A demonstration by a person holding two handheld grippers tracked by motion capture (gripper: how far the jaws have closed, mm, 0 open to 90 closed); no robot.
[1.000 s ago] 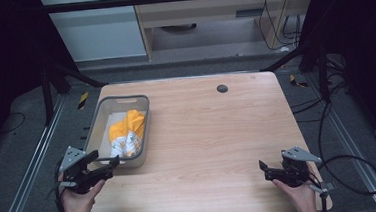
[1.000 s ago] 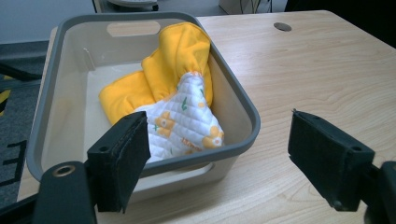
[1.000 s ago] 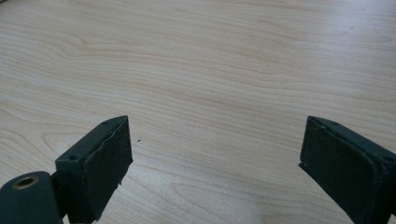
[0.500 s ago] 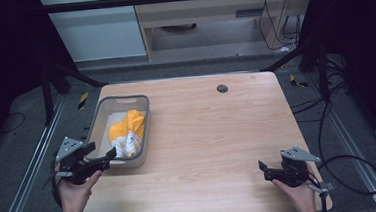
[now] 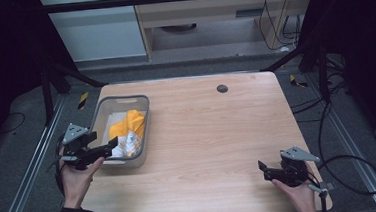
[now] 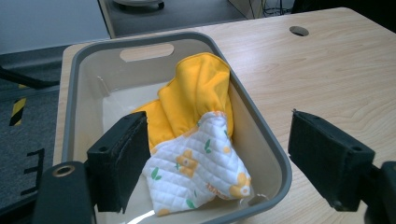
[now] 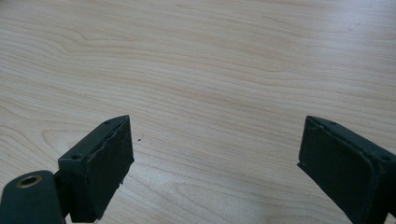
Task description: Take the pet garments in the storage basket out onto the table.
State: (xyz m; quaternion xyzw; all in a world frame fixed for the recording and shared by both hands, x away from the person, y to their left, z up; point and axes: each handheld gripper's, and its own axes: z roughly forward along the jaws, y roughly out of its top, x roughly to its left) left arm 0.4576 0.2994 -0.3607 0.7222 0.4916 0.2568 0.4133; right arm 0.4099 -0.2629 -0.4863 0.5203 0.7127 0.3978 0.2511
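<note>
A grey plastic bin (image 5: 143, 120) (image 6: 264, 140) stands on the left side of the wooden table (image 5: 213, 134). Inside it lies a crumpled cloth (image 5: 126, 130) (image 6: 196, 126), yellow on one face and white quilted with small flowers on the other. My left gripper (image 5: 109, 143) (image 6: 219, 163) hovers open at the bin's near end, its jaws wide apart on either side of the cloth and not touching it. My right gripper (image 5: 263, 170) (image 7: 215, 163) stands open low over bare wood (image 7: 210, 70) near the table's front right corner, nothing between its jaws.
A round cable hole (image 5: 222, 88) (image 6: 299, 31) sits near the table's far edge. Black frame posts flank the table, and cables (image 5: 351, 175) trail on the floor to the right. The bin's far wall has a handle slot (image 6: 145, 52).
My left gripper has risen and moved forward from the table's front left to the bin's near end. The right gripper has stayed still.
</note>
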